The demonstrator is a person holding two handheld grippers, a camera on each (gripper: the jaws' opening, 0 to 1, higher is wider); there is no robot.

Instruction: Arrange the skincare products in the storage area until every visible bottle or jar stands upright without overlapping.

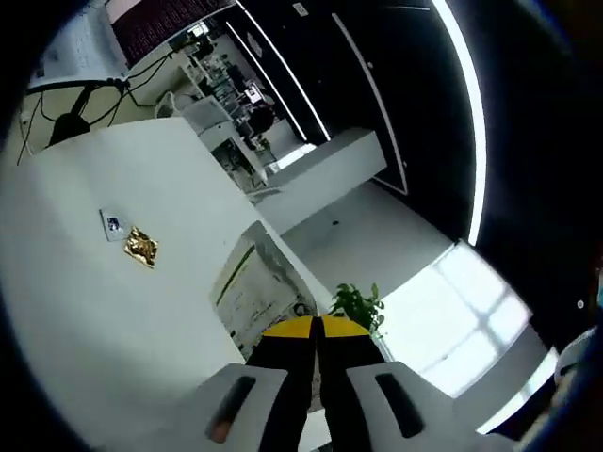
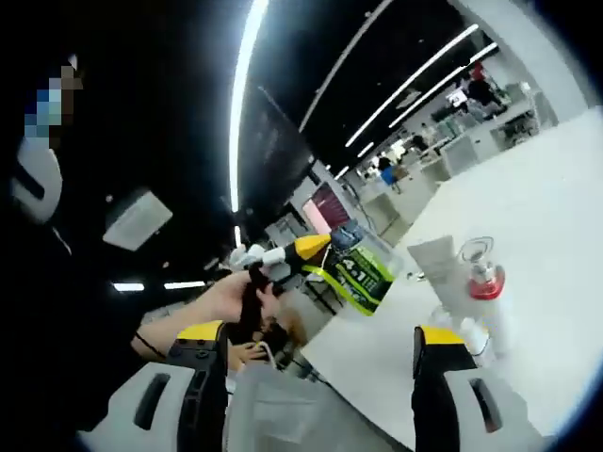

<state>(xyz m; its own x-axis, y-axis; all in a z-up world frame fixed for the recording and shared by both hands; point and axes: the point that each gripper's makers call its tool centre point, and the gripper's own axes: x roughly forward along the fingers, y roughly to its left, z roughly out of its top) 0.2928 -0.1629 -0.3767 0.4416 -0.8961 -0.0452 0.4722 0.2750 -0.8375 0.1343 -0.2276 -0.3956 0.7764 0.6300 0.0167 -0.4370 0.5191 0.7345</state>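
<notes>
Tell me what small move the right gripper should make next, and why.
Probably ease the right gripper forward toward the clear bottle with the red collar. Its jaws stand wide open and hold nothing, and the bottle and a white tube stand just ahead on the white table.

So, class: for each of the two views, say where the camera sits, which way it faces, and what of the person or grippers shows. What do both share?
Left gripper view: rides on the left gripper, jaws closed together, tilted over the white table with its small gold foil packet.
Right gripper view: rides on the right gripper, jaws apart, facing the clear red-collared pump bottle; a hand holds the left gripper.
Shared: the white table.
</notes>
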